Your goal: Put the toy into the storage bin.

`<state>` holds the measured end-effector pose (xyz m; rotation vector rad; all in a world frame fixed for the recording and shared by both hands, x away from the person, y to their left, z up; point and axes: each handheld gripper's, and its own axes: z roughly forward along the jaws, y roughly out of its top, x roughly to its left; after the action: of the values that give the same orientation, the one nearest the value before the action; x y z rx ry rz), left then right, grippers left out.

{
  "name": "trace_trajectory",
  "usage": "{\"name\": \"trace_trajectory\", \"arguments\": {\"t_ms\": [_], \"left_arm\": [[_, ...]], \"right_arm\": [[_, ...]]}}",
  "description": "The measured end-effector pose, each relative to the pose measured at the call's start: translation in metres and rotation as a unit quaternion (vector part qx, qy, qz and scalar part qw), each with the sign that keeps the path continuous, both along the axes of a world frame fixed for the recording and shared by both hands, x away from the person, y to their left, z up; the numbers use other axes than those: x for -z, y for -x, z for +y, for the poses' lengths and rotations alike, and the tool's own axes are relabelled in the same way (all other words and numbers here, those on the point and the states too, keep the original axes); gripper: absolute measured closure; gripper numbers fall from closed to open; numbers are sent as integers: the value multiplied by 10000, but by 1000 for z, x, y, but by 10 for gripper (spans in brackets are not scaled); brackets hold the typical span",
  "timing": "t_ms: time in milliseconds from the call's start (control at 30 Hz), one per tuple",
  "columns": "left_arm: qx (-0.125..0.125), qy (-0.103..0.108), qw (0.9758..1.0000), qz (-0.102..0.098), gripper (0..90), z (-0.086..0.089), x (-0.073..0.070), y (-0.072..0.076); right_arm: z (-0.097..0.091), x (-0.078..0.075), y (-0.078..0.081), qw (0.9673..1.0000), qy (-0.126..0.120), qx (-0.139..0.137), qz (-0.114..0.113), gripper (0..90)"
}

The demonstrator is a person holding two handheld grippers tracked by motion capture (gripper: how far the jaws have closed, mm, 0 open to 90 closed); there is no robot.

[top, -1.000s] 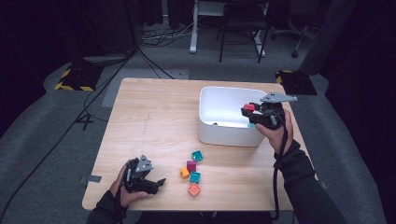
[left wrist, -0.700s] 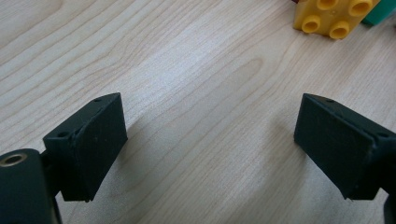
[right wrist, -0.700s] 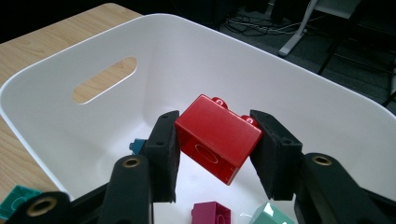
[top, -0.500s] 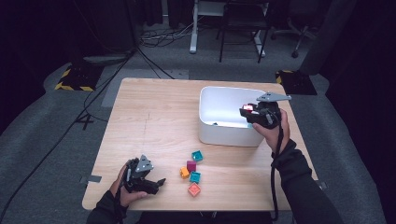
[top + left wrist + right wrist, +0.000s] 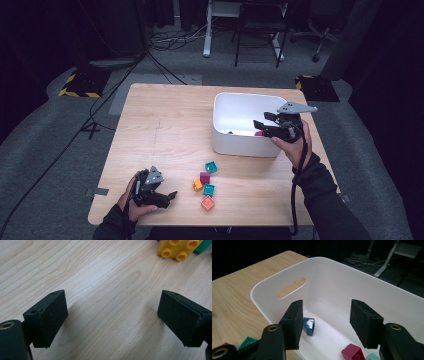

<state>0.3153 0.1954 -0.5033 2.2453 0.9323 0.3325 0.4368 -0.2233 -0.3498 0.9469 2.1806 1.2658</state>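
blocks: small, rigid, light plastic; grip across flat sides
right hand-held gripper: over bin, just opening, empty
left hand-held gripper: agape, empty, on surface

We see the bin on the bench toward its right side, with three blocks lying in it. Before the bin, near the front edge, five loose blocks cluster together, right of the left tongs.
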Motion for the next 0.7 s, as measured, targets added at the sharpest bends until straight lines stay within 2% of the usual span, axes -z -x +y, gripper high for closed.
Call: {"name": "trace_trajectory", "arguments": {"t_ms": [167,333,433,467,700], "left_arm": [[-1,-1,10000,-2,96,0,0,0],[-1,-3,10000,-2,96,0,0,0],[-1,-2,10000,-2,96,0,0,0],[-1,-2,10000,-2,96,0,0,0],[0,-3,10000,-1,96,0,0,0]], "right_arm": [[3,-2,22,9994,-31,-317,-114,390],[8,5,42,9984,14,-553,-154,352],[12,15,54,9974,14,-707,-103,343],[13,20,57,9969,81,-773,-135,338],[27,53,76,9931,145,-1157,92,314]]}}
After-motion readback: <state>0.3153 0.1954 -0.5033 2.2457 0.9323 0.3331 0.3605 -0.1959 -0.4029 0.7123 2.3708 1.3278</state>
